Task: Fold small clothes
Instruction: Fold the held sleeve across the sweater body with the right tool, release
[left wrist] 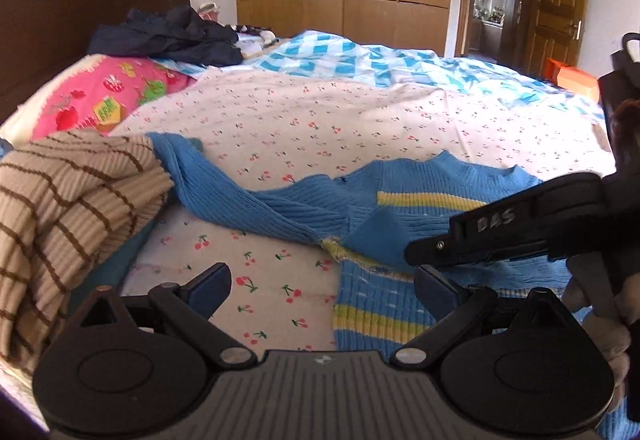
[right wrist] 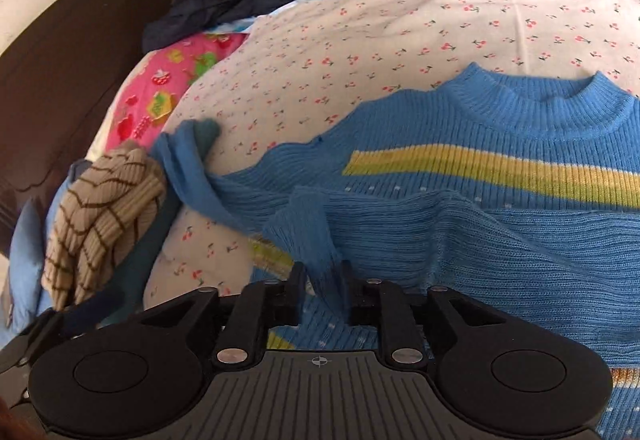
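Note:
A small blue knit sweater (right wrist: 500,236) with yellow stripes lies on the cherry-print sheet (right wrist: 400,32), collar away from me. One sleeve stretches left toward a pile. My right gripper (right wrist: 322,282) is shut on a fold of the sweater's blue fabric, and in the left wrist view it (left wrist: 416,258) comes in from the right over the sweater (left wrist: 404,224). My left gripper (left wrist: 322,282) is open and empty, low over the sheet at the sweater's left edge.
A beige striped knit garment (left wrist: 68,216) lies piled at the left, also in the right wrist view (right wrist: 100,224). A pink pillow (left wrist: 104,96), dark clothes (left wrist: 172,36) and a blue checked quilt (left wrist: 360,56) lie farther back. A dark headboard (left wrist: 60,0) stands at the left.

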`<state>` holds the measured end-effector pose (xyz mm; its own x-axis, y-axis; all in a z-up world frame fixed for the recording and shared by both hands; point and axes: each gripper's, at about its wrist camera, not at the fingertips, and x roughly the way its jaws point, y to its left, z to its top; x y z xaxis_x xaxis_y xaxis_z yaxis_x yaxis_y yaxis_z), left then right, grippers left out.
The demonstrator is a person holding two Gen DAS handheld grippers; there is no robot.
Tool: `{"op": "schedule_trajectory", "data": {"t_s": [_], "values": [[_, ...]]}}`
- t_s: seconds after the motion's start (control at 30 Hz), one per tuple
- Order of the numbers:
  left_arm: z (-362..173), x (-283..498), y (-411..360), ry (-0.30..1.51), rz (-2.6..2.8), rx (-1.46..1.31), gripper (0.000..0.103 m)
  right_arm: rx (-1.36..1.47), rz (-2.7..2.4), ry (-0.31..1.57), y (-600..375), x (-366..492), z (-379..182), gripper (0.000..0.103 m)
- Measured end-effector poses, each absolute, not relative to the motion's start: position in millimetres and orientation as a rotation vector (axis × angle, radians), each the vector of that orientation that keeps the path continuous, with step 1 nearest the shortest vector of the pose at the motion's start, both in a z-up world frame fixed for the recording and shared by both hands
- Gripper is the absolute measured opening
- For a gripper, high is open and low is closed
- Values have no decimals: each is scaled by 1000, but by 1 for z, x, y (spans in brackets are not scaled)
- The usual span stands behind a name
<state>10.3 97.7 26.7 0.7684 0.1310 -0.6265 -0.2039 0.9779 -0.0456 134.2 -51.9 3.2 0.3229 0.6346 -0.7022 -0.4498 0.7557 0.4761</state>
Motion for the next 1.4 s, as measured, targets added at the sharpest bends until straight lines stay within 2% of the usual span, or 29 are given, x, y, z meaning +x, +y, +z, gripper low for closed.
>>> {"op": "schedule_trajectory", "data": {"t_s": [0.17,0.3,0.4,0.5,0.57,0.63,0.67,0.9,0.97,1.0,1.1,1.27,1.4], "values": [[28,8,99,656,169,-148,102,111,737,921,-58,143,24,35],[27,10,102,662,173,-169,102,-78,702,888,-40,161,20,39],[26,10,102,666,179,-174,102,-172,743,926,-27,177,8,48],[25,12,101,668,186,-169,102,-180,793,991,-20,189,-4,51],[24,13,100,674,187,-164,102,-239,768,985,-15,189,-6,35],[23,14,100,677,188,-159,102,-229,754,988,-18,190,0,7],[23,15,99,678,188,-158,102,-203,748,984,-21,190,5,6],[22,16,97,681,192,-144,102,-110,667,869,-31,195,26,3],[22,16,95,682,194,-139,102,-102,653,902,-28,199,13,6],[21,17,95,683,195,-137,102,-115,639,929,-25,200,5,12],[21,17,99,685,193,-154,102,-119,611,914,-24,196,-2,13],[24,16,123,678,211,-306,102,-50,633,819,-38,175,19,17],[37,25,132,635,294,-234,102,5,656,772,-56,151,26,22]]}}
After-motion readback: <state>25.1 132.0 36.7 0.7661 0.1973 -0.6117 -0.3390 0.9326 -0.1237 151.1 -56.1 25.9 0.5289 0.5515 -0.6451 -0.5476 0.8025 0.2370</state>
